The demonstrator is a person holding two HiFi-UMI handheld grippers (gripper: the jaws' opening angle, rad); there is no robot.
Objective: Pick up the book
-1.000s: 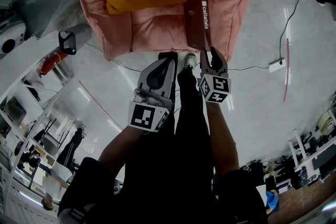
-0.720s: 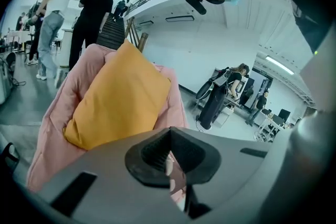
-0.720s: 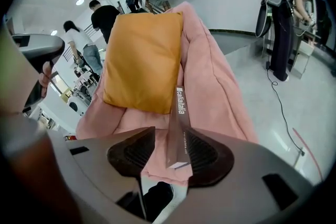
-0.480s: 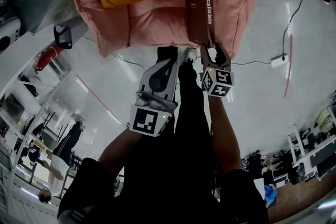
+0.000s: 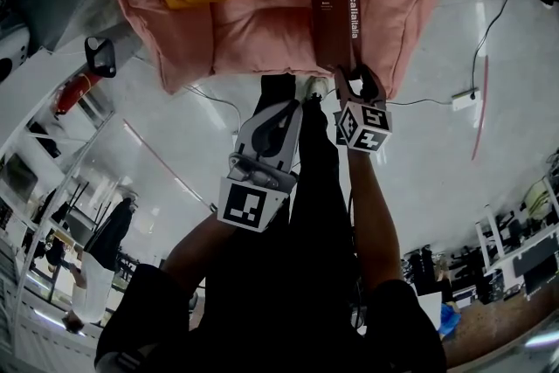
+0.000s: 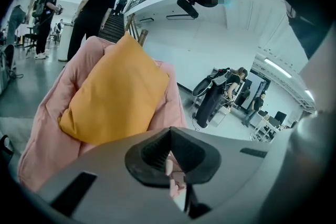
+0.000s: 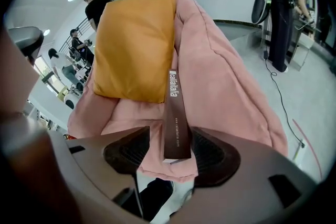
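The right gripper [image 7: 170,138] hangs over the front edge of the pink armchair [image 7: 231,92] with its jaws opening. The near end of the book [image 7: 176,113] stands between them. In the right gripper view the left pad stands clear of the brown spine with a strip of pink showing in the gap, and the right pad sits just beside the cover, so the claw is released rather than clenched on it. The book rests on its edge with the spine up, white lettering along it and a sliver of white pages at the near end. It lies in the fold between the seat and the armchair's right side. Its near end is at the seat's front edge, and its far end meets the lower right corner of the orange cushion [image 7: 136,50], which fills the back of the seat. In the head view the right gripper [image 5: 356,81] points at the book [image 5: 336,22], while the left gripper [image 5: 288,105] is held off the front edge of the armchair [image 5: 253,35], apart from the book. In the left gripper view the left gripper [image 6: 169,136] has its pads drawn together at the tip with nothing caught between them. Beyond the armchair, a white power strip [image 5: 460,106] with its cable lies on the grey floor [image 5: 437,170].
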